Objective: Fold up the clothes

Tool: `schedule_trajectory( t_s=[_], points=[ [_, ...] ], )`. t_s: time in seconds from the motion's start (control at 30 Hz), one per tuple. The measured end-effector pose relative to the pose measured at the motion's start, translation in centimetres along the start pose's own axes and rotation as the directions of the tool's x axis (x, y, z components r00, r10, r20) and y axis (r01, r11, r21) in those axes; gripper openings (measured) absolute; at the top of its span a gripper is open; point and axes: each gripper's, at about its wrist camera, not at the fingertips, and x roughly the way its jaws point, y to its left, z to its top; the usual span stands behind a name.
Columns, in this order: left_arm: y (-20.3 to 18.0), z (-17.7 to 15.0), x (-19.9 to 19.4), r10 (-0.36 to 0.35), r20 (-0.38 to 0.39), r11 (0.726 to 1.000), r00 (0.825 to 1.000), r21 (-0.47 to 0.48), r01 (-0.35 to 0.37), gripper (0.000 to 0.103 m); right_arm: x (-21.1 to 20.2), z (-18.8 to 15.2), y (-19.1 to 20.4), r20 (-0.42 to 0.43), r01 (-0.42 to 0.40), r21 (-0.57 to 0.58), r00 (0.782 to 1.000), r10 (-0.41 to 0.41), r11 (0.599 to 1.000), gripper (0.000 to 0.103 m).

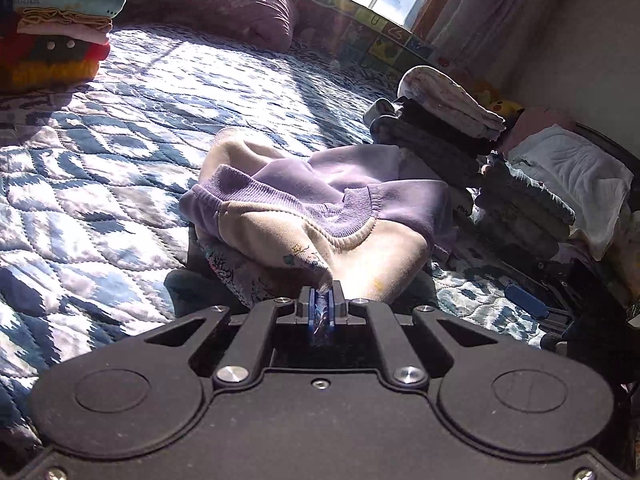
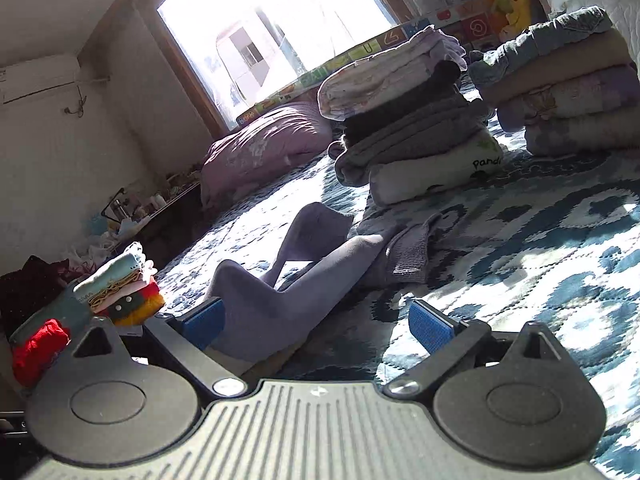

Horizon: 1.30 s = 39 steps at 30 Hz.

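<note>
1. Far left, both views: a stack of folded clothes (image 1: 60, 32), bright colours, sits on the quilt (image 1: 120, 152). Judged finished work.
2. Centre, left wrist view: the left gripper (image 1: 320, 300) has its blue pads pressed together on a pinch of fabric from the purple-and-cream garment (image 1: 320, 216). The garment lies bunched and partly doubled over on the quilt, not flat; ribbed purple collar or cuff bands show on top. Judged mid-fold, not yet a tidy packet.
3. Centre, right wrist view: the right gripper (image 2: 316, 326) is spread wide, holding nothing. A grey-purple sleeve or leg of cloth (image 2: 280, 292) rises between the pads, touching or just beside the left pad; cannot tell which. Whether this is the same garment as in item 2, cannot tell.
4. Right, both views: two further folded stacks, one with a "panda" print piece (image 2: 436, 172) at its base, one taller at far right (image 2: 568, 88). Most of the load appears done; one loose garment is left, as far as seen.
5. View differences: only the left wrist view shows the pinch. Only the right wrist view shows the spread pads, the window (image 2: 272, 32) in full and the wall air conditioner (image 2: 38, 76).
</note>
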Motion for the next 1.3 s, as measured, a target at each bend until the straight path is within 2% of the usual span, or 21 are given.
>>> schedule_trajectory(
  t_s=[0.13,0.23,0.37,0.4,0.53,0.67,0.73,0.8,0.83,0.93,0.97,1.1,1.23,1.3],
  points=[
    [1.1,-2.1,-1.1,0.01,-0.031,1.0,0.999,0.023,-0.009,0.004,1.7,-0.8,-0.3,-0.042,-0.076,0.177,0.996,0.085,0.981,0.097],
    [1.8,-3.8,-1.1,-0.018,-0.11,0.999,0.994,0.046,0.023,0.006,2.5,-1.3,-0.8,-0.057,-0.092,0.265,0.992,0.111,0.96,0.097],
    [2.3,-4.3,-2.6,-0.051,-0.119,0.997,0.992,0.049,0.057,0.022,3.3,-2.3,-2.0,-0.061,-0.103,0.386,0.989,0.137,0.917,0.092],
    [2.6,-4.1,-3.0,-0.057,-0.112,0.997,0.992,0.037,0.061,0.03,3.3,-2.5,-2.3,-0.06,-0.103,0.409,0.988,0.139,0.907,0.092],
    [3.8,-3.1,-4.9,-0.073,-0.07,0.997,0.995,-0.018,0.072,0.04,3.1,-3.1,-3.0,-0.057,-0.095,0.458,0.989,0.135,0.884,0.087],
    [4.8,-1.4,-5.9,-0.074,-0.02,0.996,0.997,-0.057,0.073,0.045,2.4,-3.5,-2.9,-0.052,-0.103,0.503,0.987,0.149,0.858,0.085],
    [5.0,0.0,-5.8,-0.065,0.005,0.997,0.998,-0.052,0.065,0.045,2.1,-3.7,-2.9,-0.044,-0.126,0.484,0.985,0.168,0.866,0.085],
    [5.1,2.0,-5.0,-0.069,0.029,0.997,0.997,-0.038,0.07,0.045,2.2,-4.1,-3.2,-0.063,-0.106,0.446,0.987,0.15,0.889,0.084],
    [5.0,2.9,-4.5,-0.069,0.031,0.997,0.997,-0.023,0.07,0.045,2.6,-4.1,-3.5,-0.081,-0.089,0.455,0.987,0.141,0.886,0.08],
    [3.6,6.0,-2.1,-0.054,0.022,0.996,0.998,0.069,0.052,0.045,3.3,-3.1,-3.4,-0.067,-0.126,0.42,0.983,0.17,0.899,0.08],
    [3.1,7.0,-1.0,-0.059,0.005,0.994,0.998,0.095,0.059,0.046,3.5,-3.0,-3.3,-0.074,-0.12,0.4,0.984,0.163,0.909,0.08],
    [1.4,10.2,4.1,-0.046,-0.082,0.979,0.996,0.193,0.061,0.047,4.9,-2.5,-4.1,-0.087,-0.137,0.441,0.977,0.194,0.887,0.079],
    [0.4,11.1,8.2,-0.046,-0.182,0.964,0.982,0.25,0.092,0.047,5.5,-2.1,-4.6,-0.1,-0.153,0.455,0.97,0.221,0.877,0.079],
    [-0.2,11.0,9.5,-0.021,-0.216,0.955,0.976,0.285,0.084,0.047,5.7,-2.0,-4.5,-0.128,-0.158,0.441,0.963,0.236,0.883,0.079]
  ],
)
